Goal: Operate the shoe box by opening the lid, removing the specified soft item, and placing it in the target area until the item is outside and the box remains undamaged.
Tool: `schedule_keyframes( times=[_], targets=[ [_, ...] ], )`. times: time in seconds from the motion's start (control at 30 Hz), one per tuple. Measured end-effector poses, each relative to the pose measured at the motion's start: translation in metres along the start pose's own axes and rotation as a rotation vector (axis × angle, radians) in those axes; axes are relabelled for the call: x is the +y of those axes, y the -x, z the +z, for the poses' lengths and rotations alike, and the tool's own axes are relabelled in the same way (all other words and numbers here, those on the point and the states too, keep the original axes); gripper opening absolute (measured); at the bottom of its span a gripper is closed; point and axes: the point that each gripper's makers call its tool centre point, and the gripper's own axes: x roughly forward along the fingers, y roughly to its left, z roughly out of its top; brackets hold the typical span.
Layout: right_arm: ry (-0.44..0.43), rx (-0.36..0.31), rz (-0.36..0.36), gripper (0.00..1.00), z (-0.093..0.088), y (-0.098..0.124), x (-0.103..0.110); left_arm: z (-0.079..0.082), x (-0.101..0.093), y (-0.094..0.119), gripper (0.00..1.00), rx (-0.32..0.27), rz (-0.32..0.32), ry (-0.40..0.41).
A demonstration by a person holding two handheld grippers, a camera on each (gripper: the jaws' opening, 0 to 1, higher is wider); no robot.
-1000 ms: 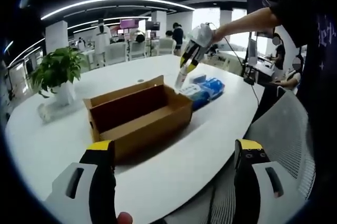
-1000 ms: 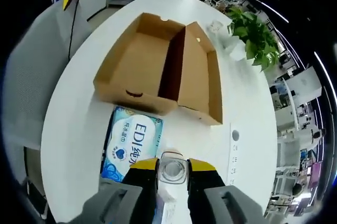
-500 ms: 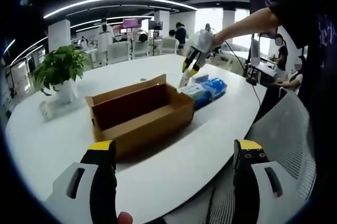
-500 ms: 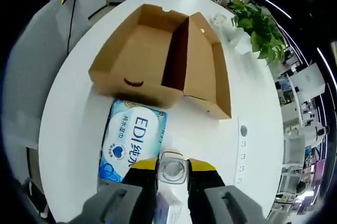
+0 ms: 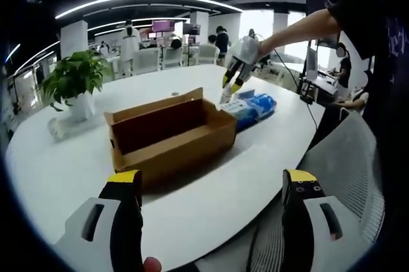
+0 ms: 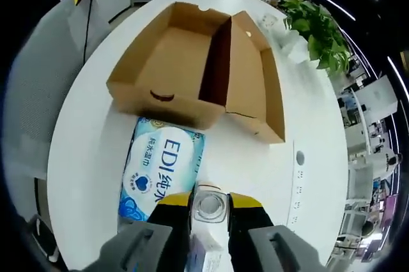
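Right gripper point(image 6: 209, 203) hangs over the worktop point(image 6: 255, 157) with its jaws drawn close together, nothing clamped between them as far as I can see. Compared with a second ago it has lifted a bit, and more of the blue tissue pack point(image 6: 156, 173) shows below it now. That soft pack lies flat on the worktop, right up against the outside wall of the shoe box point(image 6: 179, 74), so it's out. The box sits with its lid point(image 6: 255, 93) folded open and looks empty and unharmed. Left gripper point(image 5: 211, 186) hovers well back at the near edge, jaws wide apart, holding nothing. From there you see the right gripper point(image 5: 233, 83) above the pack point(image 5: 250, 107). Looks basically done to me. A potted plant point(image 5: 73, 80) stands beyond the box.
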Motion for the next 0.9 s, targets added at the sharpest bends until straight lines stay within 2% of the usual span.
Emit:
schedule_keyframes(
  times=[0.6, 0.77, 0.9],
  targets=[
    [-0.029, 0.003, -0.019, 0.2, 0.0025, 0.0024, -0.0055, -0.0036, 0.0006, -0.0018, 0.89, 0.009, 0.004, 0.009],
    [-0.058, -0.003, -0.027, 0.19, 0.004, 0.0036, -0.0071, -0.0046, 0.0003, -0.0018, 0.89, 0.01, 0.005, 0.012],
    [-0.13, -0.013, -0.026, 0.18, 0.0063, 0.0046, -0.0068, -0.0058, 0.0, -0.002, 0.89, 0.013, 0.005, 0.011]
  ],
)
